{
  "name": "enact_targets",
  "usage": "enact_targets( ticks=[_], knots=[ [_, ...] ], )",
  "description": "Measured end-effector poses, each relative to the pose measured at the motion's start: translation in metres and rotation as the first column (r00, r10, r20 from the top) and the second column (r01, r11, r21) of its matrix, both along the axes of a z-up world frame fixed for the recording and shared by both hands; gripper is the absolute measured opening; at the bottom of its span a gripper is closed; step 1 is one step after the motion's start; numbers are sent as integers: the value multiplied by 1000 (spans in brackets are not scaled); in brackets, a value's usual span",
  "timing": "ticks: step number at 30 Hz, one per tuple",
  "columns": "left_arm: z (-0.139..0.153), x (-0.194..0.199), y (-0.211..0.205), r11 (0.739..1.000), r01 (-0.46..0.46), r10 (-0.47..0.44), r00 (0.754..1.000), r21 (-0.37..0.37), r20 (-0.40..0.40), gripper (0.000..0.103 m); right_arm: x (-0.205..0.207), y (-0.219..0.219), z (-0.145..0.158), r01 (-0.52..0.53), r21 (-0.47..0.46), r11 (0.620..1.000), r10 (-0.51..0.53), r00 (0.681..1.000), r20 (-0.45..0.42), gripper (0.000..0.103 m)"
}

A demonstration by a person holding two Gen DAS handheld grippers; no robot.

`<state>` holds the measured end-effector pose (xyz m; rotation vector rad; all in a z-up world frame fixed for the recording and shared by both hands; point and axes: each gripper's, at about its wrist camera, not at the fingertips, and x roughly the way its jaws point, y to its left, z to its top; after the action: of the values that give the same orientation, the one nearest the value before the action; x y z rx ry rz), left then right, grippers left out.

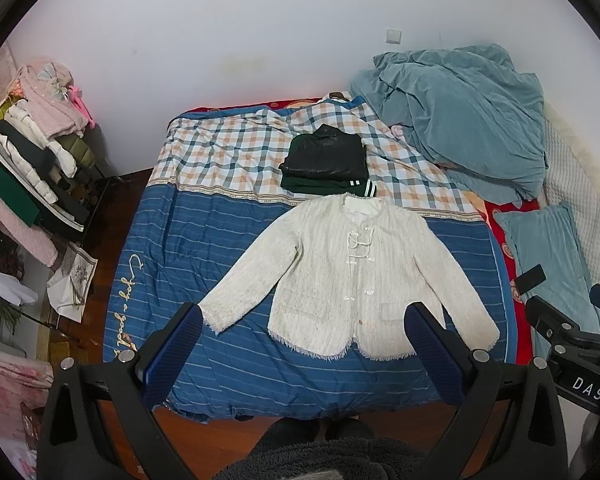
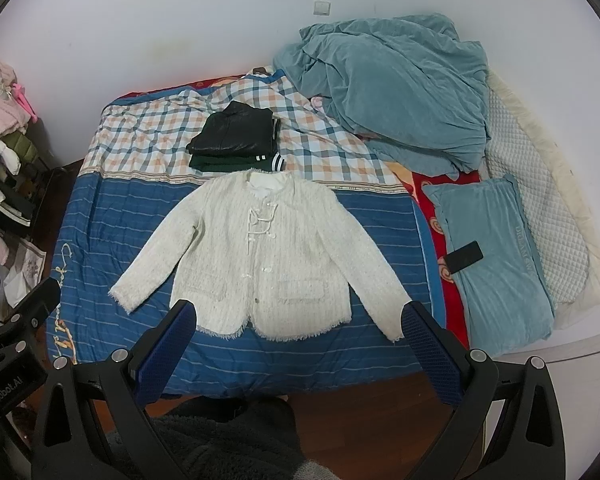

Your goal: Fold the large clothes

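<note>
Left wrist view: both the left claw [image 1: 304,320] and right claw [image 2: 300,316] gape empty above a cream tweed jacket [image 1: 340,272] spread flat, apparently buttoned, on the bed [image 1: 180,240].

The green garment [image 2: 236,161] lies mostly hidden under the black jacket [image 2: 234,132]. The rack [image 1: 28,168] is cut off at the left edge. The pillow [image 2: 496,260] lettering perhaps reads "DREAM".
</note>
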<state>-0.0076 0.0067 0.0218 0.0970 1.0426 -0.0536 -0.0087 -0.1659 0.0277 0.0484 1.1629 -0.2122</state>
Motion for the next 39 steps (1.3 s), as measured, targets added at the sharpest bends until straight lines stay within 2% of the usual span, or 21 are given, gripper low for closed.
enact_targets(
  ticks=[39],
  knots=[
    [2,0,1,1000,-27,27,1000,-2,14,103,4,9,13,-5,9,1000,5,1000,8,103]
  ],
)
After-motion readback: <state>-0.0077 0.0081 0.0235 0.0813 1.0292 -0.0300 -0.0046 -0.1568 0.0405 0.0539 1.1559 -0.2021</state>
